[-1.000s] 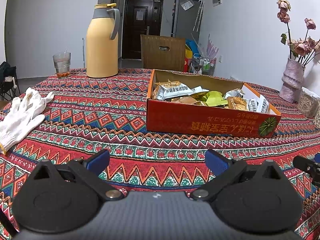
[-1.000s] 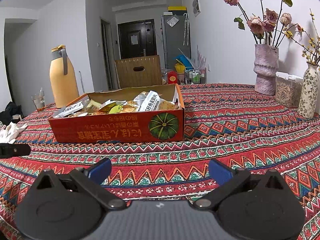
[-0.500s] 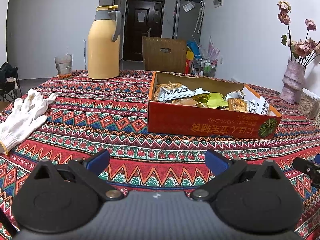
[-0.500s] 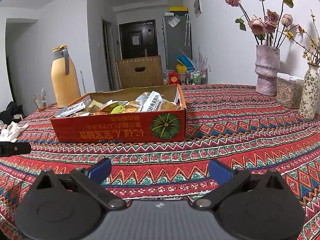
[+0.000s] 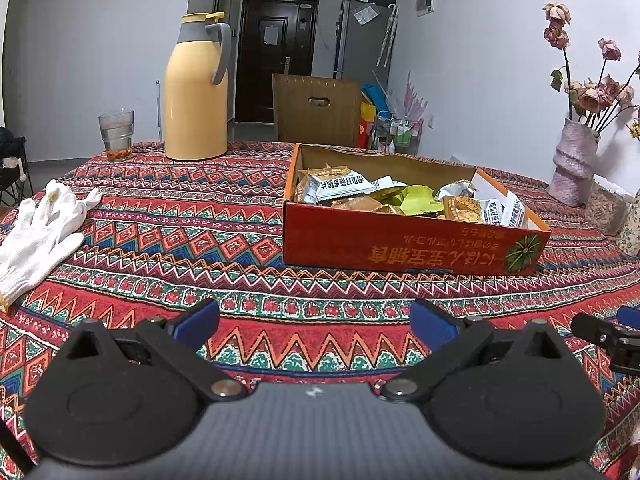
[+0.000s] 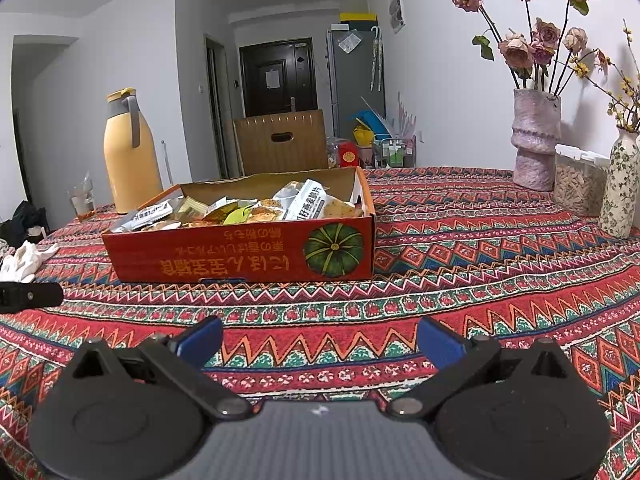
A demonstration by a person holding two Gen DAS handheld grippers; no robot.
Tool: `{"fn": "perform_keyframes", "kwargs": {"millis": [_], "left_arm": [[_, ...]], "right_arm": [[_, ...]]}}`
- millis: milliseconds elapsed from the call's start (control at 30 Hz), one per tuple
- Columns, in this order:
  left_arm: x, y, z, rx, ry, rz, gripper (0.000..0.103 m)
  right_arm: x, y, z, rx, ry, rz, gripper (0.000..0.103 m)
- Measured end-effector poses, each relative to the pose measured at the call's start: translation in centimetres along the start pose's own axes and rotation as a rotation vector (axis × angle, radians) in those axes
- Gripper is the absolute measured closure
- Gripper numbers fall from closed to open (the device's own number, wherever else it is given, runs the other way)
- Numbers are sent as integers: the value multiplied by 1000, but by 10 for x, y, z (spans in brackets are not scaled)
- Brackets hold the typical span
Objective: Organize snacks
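Left tongs point(image 5: 314, 322) and right tongs point(image 6: 320, 340) hover apart, empty, before the red cardboard box point(image 6: 240, 256). Snack packets point(image 6: 308, 200) inside: light, crinkly, probably slippery; pinch a sealed edge.

Patterned tablecloth point(image 5: 168, 240), snack box point(image 5: 400, 244), yellow flask point(image 5: 196, 96), glass point(image 5: 117, 134), white gloves point(image 5: 36, 228), vases point(image 6: 534, 136)

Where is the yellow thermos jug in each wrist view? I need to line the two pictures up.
Left wrist: yellow thermos jug stands upper left of centre, beyond the snack box's left end, drinking glass to its left.
Right wrist: the jug is at the far left, behind the box's left corner.
Shared landmark: the dark door.
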State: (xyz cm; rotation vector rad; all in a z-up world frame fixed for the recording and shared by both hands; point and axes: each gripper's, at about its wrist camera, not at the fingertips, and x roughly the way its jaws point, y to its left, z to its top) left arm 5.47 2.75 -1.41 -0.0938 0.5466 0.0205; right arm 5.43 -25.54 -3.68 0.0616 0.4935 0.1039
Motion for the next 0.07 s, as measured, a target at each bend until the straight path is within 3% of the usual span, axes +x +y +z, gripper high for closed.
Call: {"fn": "perform_keyframes", "kwargs": {"millis": [67], "left_arm": [[0, 0, 0, 1, 0, 1, 0]], "right_arm": [[0, 1, 0, -1, 0, 1, 0]]}}
